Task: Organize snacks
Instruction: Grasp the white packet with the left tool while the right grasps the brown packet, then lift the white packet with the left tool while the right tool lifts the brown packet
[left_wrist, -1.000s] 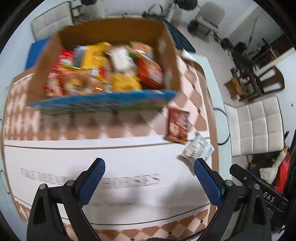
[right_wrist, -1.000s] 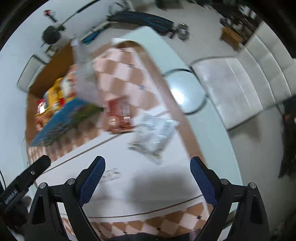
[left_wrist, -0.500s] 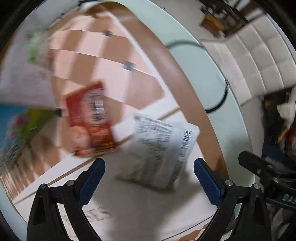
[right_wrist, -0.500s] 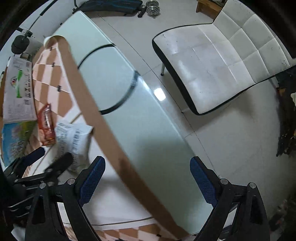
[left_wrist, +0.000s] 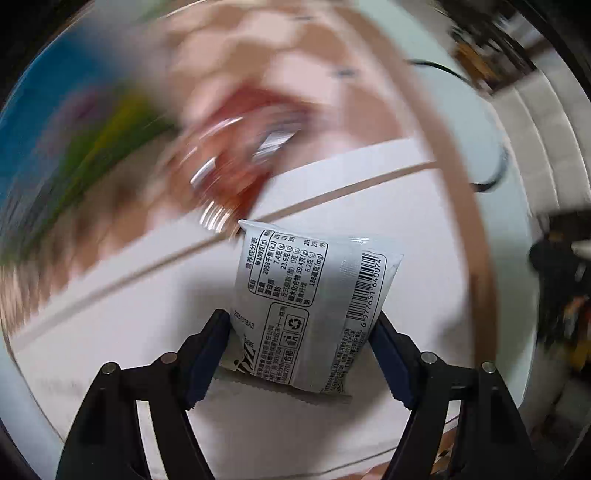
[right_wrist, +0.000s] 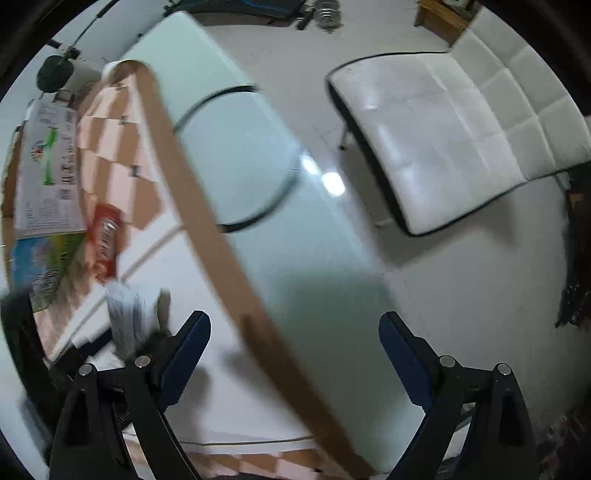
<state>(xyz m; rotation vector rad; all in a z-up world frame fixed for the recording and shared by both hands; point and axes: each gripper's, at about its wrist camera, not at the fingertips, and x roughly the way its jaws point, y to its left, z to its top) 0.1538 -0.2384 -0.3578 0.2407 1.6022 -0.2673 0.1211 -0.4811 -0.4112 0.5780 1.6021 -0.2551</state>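
My left gripper (left_wrist: 301, 345) is shut on a white snack packet (left_wrist: 314, 295) with a barcode and nutrition table, held just above the tablecloth. A red snack packet (left_wrist: 240, 147) lies blurred beyond it, near the box (left_wrist: 55, 129) with the blue and green side. My right gripper (right_wrist: 295, 350) is open and empty over the table's right edge. In the right wrist view the white packet (right_wrist: 127, 317) shows at lower left, the red packet (right_wrist: 105, 240) and the box (right_wrist: 44, 177) behind it.
The table has a checkered cloth (right_wrist: 118, 147) with a brown border (right_wrist: 207, 229) and a glass rim (right_wrist: 288, 221). A white padded chair (right_wrist: 461, 129) stands on the floor to the right of the table.
My left gripper moved in over the white packet, closed on it and lifted it. The right gripper's view shifted only slightly.
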